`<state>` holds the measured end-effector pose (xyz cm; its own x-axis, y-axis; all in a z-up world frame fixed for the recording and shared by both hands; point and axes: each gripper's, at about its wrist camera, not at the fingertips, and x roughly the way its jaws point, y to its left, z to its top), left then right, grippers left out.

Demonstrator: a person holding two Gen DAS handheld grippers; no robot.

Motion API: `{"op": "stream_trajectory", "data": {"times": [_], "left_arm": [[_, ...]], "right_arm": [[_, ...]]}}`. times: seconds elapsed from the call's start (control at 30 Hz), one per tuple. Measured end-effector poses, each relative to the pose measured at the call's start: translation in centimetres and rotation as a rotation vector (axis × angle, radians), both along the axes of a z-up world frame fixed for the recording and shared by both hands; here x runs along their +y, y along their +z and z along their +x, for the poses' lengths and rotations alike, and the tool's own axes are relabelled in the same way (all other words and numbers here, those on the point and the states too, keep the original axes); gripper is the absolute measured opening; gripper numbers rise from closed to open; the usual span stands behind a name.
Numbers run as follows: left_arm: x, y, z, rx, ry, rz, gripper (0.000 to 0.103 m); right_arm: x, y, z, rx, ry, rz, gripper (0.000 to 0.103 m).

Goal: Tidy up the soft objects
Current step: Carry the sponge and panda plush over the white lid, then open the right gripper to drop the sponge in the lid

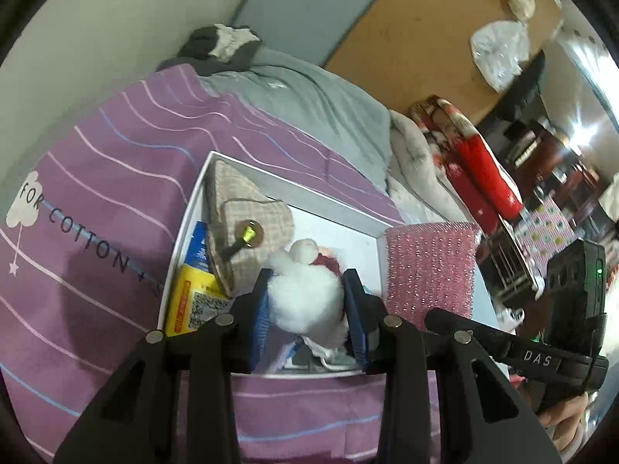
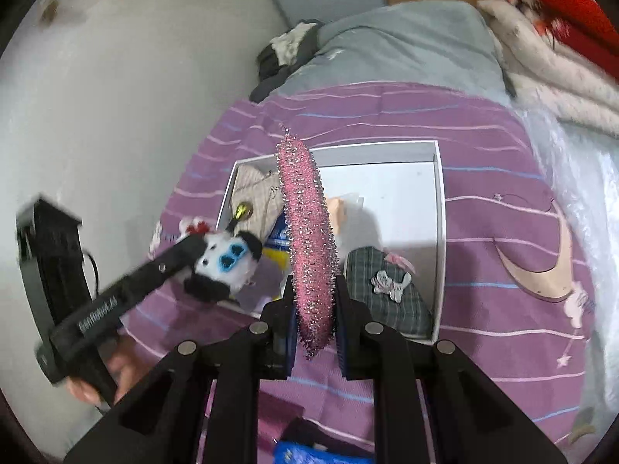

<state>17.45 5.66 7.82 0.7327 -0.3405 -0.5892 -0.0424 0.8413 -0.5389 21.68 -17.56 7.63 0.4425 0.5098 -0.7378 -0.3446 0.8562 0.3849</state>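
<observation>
While the purple striped bedspread (image 2: pixel 483 178) carries an open white box (image 2: pixel 435 193), both grippers hang above it. Inside the box lie a checked beige pouch (image 1: pixel 247 216), a grey plaid pouch (image 2: pixel 387 294) and a yellow packet (image 1: pixel 189 301). Pinched edge-on between the right gripper (image 2: pixel 313 309) fingers, the pink sparkly pad (image 2: pixel 305 232) stands upright over the box. Squeezed between the left gripper (image 1: pixel 305 301) fingers, the fluffy white plush toy (image 1: pixel 305 294) hangs over the box's near corner.
</observation>
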Motion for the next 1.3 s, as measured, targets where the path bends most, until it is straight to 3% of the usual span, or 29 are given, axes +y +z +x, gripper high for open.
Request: {"op": "stream_trajectory", "data": {"times": [0.17,0.4,0.57,0.77,0.83,0.9,1.03,1.17,1.27,1.3], "left_arm": [[0.3,-1.3,0.8,0.003,0.030,-0.055,0.038],[0.5,-2.0,1.6,0.015,0.100,-0.028,0.038],[0.0,-2.6,2.5,0.028,0.066,-0.068,0.038],[-0.3,-3.0,2.7,0.057,0.080,-0.026,0.038],[-0.3,-3.0,2.7,0.057,0.079,-0.026,0.038],[-0.3,-3.0,2.7,0.059,0.079,-0.025,0.038],[-0.3,-3.0,2.6,0.063,0.079,-0.020,0.038],[-0.1,-2.9,2.6,0.061,0.088,-0.025,0.038],[0.2,-2.9,2.6,0.057,0.090,-0.042,0.038],[0.3,-3.0,2.7,0.056,0.088,-0.048,0.038]], "right_arm": [[-0.7,-1.2,3.0,0.057,-0.044,0.078,0.015],[-1.3,-3.0,7.0,0.070,-0.070,0.082,0.015],[-1.1,-5.5,9.0,0.179,-0.074,0.118,0.015],[-1.2,-7.8,10.9,0.289,-0.077,0.222,0.015],[-1.3,-7.7,11.0,0.263,-0.118,0.148,0.022],[-0.6,-7.1,10.8,0.198,-0.135,-0.014,0.036],[1.4,-6.2,9.4,0.119,-0.087,-0.201,0.043],[2.9,-4.8,7.9,0.041,-0.113,-0.345,0.043],[2.8,-3.6,6.8,-0.044,-0.132,-0.349,0.042],[2.9,-3.2,7.0,-0.059,-0.127,-0.331,0.034]]}}
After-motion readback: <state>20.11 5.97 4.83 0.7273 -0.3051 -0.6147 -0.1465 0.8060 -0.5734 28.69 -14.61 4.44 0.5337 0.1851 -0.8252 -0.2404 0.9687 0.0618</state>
